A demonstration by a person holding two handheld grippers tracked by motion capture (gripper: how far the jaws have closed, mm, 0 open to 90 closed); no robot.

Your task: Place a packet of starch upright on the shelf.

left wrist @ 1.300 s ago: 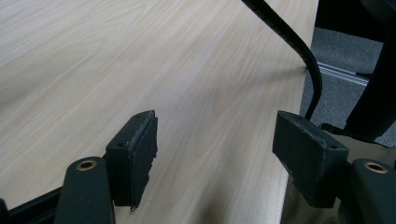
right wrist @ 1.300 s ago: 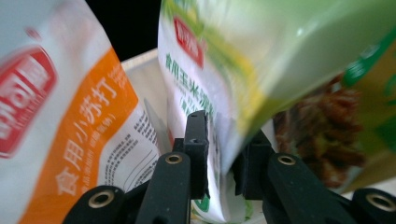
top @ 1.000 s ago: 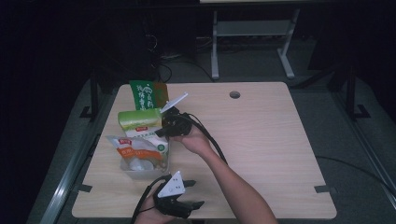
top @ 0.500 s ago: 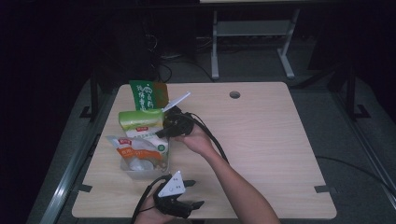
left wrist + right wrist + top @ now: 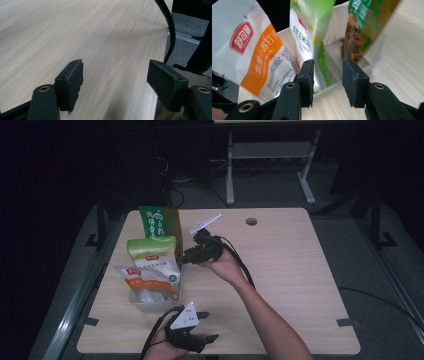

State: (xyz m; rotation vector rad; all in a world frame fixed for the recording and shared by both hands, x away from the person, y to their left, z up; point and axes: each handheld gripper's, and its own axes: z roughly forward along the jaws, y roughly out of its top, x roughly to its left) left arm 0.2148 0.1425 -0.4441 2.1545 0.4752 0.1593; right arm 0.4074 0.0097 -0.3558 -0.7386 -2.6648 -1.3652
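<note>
The right gripper [image 5: 327, 82] is pulling back from the green bag [image 5: 152, 257], jaws opening and released, its own view showing the clear tray [image 5: 352, 75]; the left gripper [image 5: 115, 85] is resting open

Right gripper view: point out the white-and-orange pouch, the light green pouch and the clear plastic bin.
White-and-orange pouch [image 5: 259, 57], right gripper view, on its orange band.
Light green pouch [image 5: 305, 37], right gripper view, on its printed front.
Clear plastic bin [image 5: 332, 86], right gripper view, on its near rim.

Readable on the white-and-orange pouch [image 5: 252, 52]: a red oval logo with white Chinese characters, and "食用小苏打" in white down the orange band, with fine print below too small to read. On the light green bag [image 5: 305, 32]: green characters, partly hidden. On the dark green bag [image 5: 160, 222]: white characters, illegible.
</note>
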